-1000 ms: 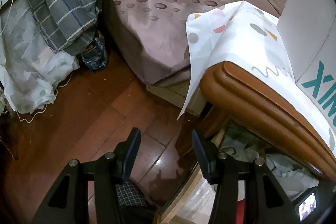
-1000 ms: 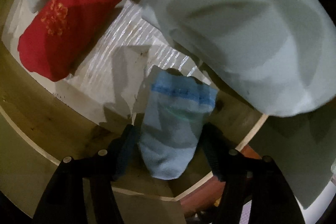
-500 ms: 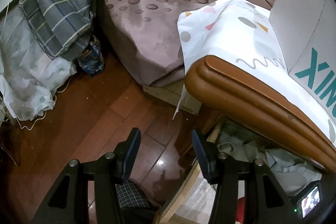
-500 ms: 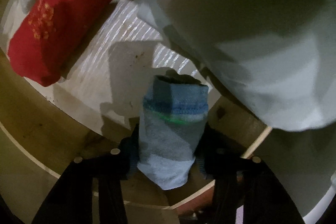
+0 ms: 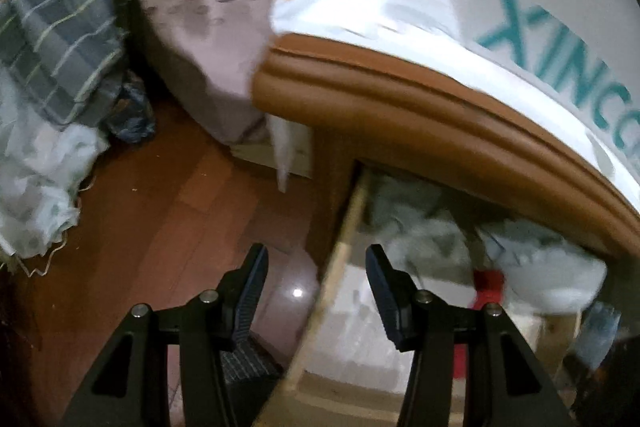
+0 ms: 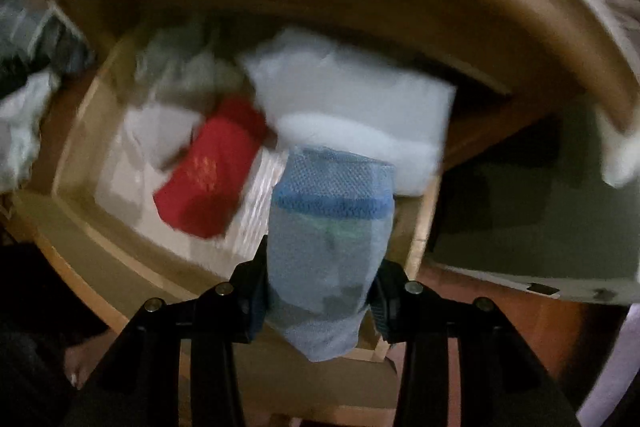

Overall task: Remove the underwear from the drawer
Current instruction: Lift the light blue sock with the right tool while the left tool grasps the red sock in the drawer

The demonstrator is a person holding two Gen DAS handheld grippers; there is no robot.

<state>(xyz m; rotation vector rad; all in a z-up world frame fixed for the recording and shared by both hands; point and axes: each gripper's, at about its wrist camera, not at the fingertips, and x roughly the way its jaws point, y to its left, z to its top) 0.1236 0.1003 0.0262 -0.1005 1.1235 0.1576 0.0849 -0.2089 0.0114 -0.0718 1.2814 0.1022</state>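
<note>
Underwear (image 6: 328,251), a light-blue folded piece, is pinched between the pads of the right claw (image 6: 320,295) above the open drawer (image 6: 80,227), clear of the red garment (image 6: 208,179) remaining inside. Left claw (image 5: 316,291) hangs spread and empty over the drawer's left edge, leaving room for withdrawal.

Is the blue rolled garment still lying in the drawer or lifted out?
Lifted: the blue garment is clamped in the right gripper, above the open drawer.
</note>
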